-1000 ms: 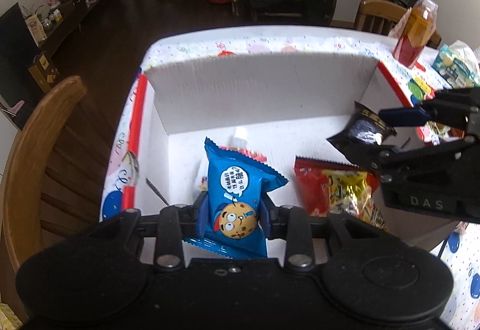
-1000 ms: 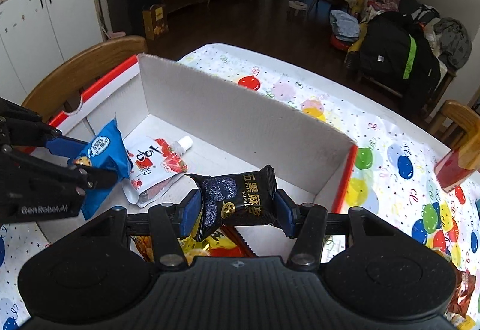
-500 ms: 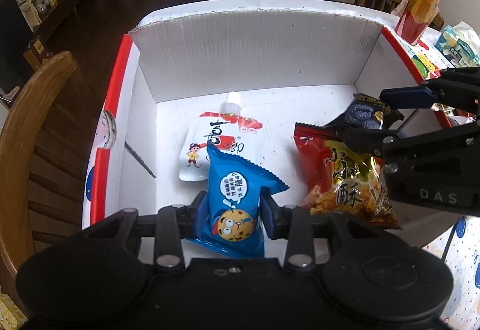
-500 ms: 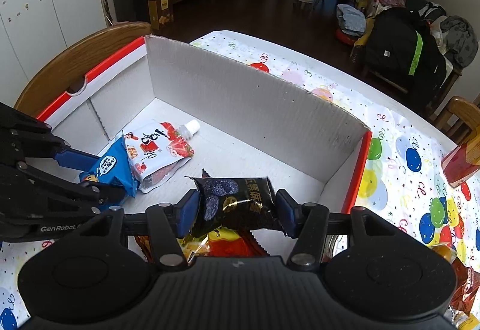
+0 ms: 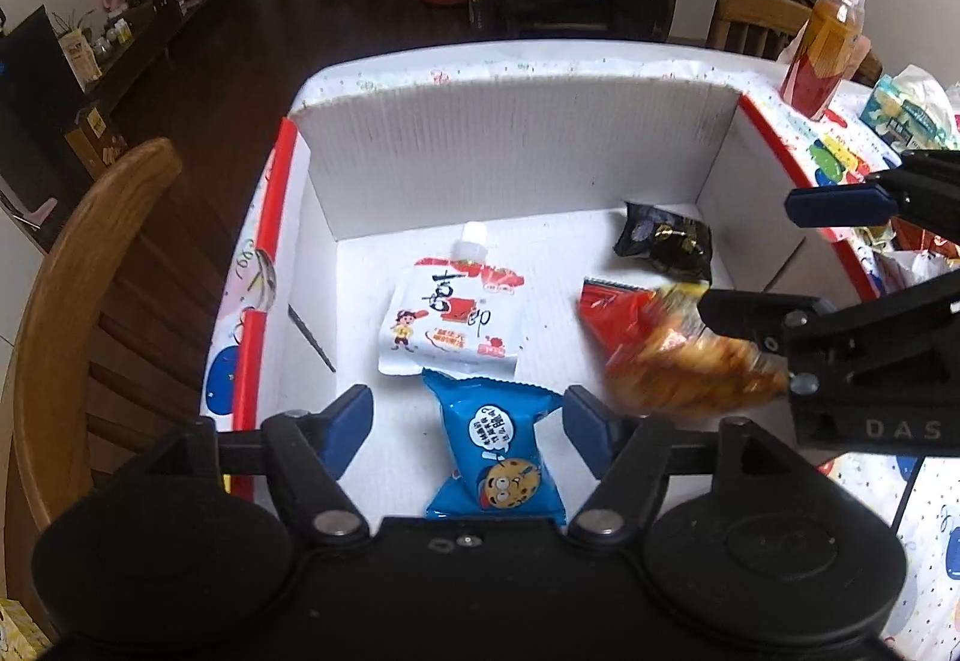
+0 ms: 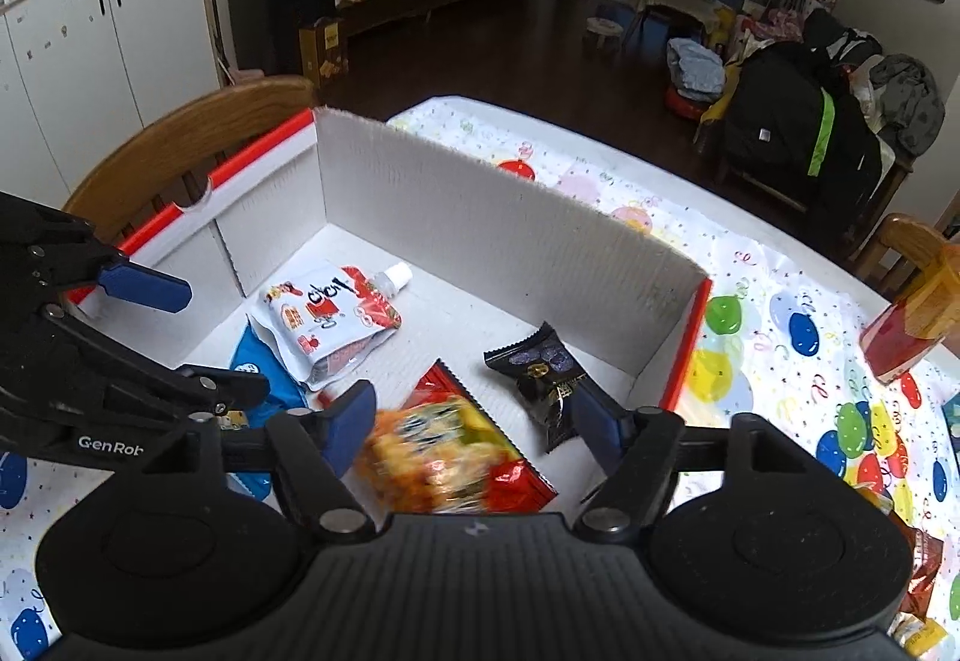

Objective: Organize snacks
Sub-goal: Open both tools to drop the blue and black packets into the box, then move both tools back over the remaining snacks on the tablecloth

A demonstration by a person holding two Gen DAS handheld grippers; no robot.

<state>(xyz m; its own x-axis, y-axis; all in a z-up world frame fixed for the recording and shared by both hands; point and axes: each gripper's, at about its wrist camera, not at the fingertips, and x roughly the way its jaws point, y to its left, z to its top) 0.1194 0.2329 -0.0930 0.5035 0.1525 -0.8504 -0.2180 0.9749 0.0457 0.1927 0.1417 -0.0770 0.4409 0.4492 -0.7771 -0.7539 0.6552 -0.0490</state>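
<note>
Four snack packs lie on the floor of a white corrugated cardboard box [image 5: 522,162] with red-edged side flaps, which sits on a table covered by a glossy balloon-print cloth [image 6: 798,337]. The left gripper [image 5: 468,424] is spread wide, its blue pads clear on either side of a blue crimped-end cookie packet [image 5: 501,451] that rests flat on the box floor between them, gripped by nothing. Just beyond the packet lies a flat white spouted jelly pouch [image 5: 456,319] with a round cap and red print, its lower edge touching or just overlapping the packet's top seal. The right gripper [image 6: 474,424] is likewise released, its fingers well apart above a shiny red-and-yellow chip bag [image 6: 456,448], which appears motion-blurred. A small black foil-wrapped packet [image 6: 543,373] with serrated ends lies loose near the box's right wall, just beside the chip bag. Outside the box, an orange-and-red drink bottle [image 5: 825,48] stands upright on the cloth, and a curved wooden chair back [image 5: 78,265] sits against the table's left side.
</note>
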